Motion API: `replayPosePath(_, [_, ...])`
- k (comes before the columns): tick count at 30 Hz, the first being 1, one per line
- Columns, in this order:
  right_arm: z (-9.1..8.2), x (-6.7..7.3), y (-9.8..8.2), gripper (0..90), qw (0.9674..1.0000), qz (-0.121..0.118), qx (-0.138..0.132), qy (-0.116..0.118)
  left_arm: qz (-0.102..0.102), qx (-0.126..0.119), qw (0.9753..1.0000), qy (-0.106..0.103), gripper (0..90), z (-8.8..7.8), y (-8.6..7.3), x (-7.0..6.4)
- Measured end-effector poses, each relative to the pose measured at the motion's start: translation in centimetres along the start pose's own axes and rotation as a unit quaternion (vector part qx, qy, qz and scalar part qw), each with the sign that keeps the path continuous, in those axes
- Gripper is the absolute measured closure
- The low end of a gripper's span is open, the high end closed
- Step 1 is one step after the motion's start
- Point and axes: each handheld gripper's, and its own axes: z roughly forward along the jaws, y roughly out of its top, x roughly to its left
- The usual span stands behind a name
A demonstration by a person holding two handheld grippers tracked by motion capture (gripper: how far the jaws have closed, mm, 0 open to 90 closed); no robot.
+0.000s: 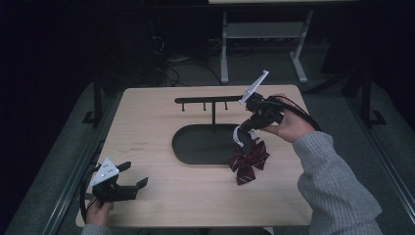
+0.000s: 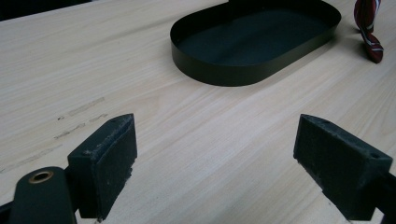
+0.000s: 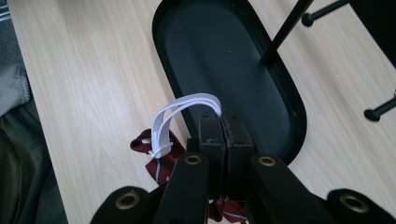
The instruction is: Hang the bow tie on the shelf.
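1. jaws of the right gripper (image 3: 219, 126) are pressed together on the white strap (image 3: 180, 112) of a dark red bow tie (image 1: 248, 160); jaws of the left gripper (image 2: 215, 163) stand wide apart, holding nothing.
2. one wooden table (image 1: 147, 127) carries one black oval tray (image 1: 195, 147) with one upright rack (image 1: 210, 102); the high view shows its crossbar, which the left gripper view leaves out.
3. one bow tie lies on the table just beside the tray's right end, strap lifted.
4. left gripper view shows bare wood between its pads (image 2: 105, 163).
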Motion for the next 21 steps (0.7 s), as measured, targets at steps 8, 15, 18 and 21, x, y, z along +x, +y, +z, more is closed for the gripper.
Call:
replayPosePath(8, [0.1,-0.2,1.4,88.2,1.0,-0.008,0.006,0.001,0.001,0.0,1.0,0.0,13.1,-0.1,0.0,0.0])
replayPosePath(15, [0.3,-0.5,2.5,88.2,0.9999,-0.011,0.009,0.003,-0.003,-0.003,1.0,0.0,13.1,-0.1,0.0,0.0])
replayPosePath(18, [0.5,-0.7,2.8,88.2,0.9999,-0.012,0.009,0.006,-0.002,-0.002,1.0,0.0,13.1,-0.2,0.0,0.1])
replayPosePath(21, [0.7,-0.9,3.0,88.2,0.9998,-0.014,0.012,0.007,-0.003,-0.003,1.0,0.0,13.1,-0.2,0.0,0.1])
